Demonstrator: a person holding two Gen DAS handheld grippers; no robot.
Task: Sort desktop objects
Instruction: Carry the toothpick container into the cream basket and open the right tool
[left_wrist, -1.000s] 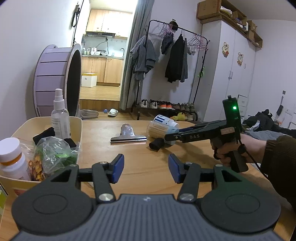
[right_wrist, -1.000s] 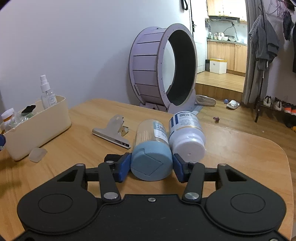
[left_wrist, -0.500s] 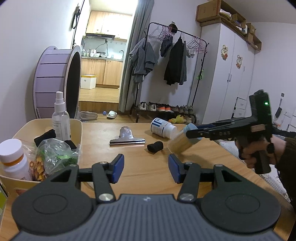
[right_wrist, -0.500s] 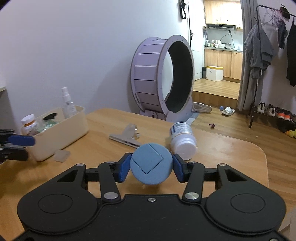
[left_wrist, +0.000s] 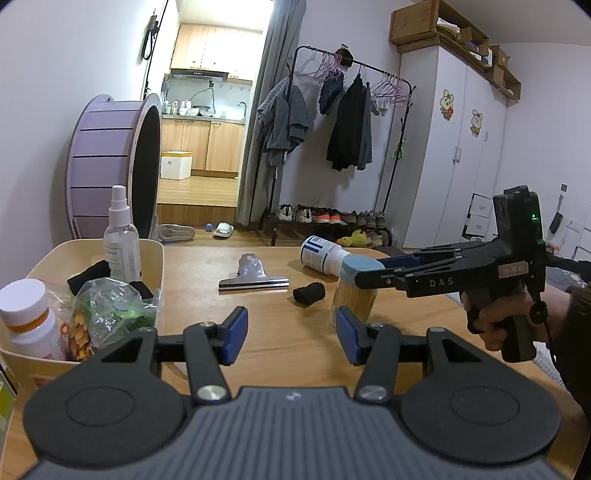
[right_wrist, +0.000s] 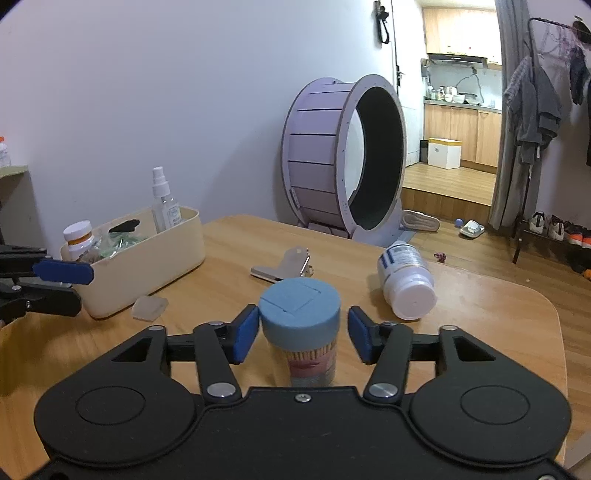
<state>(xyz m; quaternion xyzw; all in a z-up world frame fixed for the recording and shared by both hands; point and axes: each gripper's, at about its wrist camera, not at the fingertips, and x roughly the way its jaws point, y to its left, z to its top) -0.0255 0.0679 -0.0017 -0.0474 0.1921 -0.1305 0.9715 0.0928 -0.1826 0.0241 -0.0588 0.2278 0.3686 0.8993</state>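
A toothpick jar (right_wrist: 300, 317) with a blue lid stands upright on the wooden table, between the blue pads of my right gripper (right_wrist: 302, 334). Those jaws are opening: a gap shows on the right side of the lid and the pads no longer press it. The left wrist view shows the same jar (left_wrist: 352, 295) under the right gripper (left_wrist: 364, 266), which a hand holds. My left gripper (left_wrist: 291, 334) hovers open over the table with nothing between its pads. A white bottle (right_wrist: 404, 280), a metal clip (right_wrist: 284, 267) and a small black roll (left_wrist: 309, 292) lie on the table.
A cream bin (right_wrist: 147, 266) at the left holds a spray bottle (left_wrist: 122, 240), an orange-banded pill bottle (left_wrist: 27, 317) and a snack bag (left_wrist: 110, 310). A clear plastic piece (right_wrist: 149, 307) lies beside the bin. A purple wheel (right_wrist: 343, 166) stands beyond the table's far edge.
My right gripper lifted the jar from lying beside the white bottle, turned it upright, set it nearer on the table, and its jaws have spread. The left gripper stayed still.
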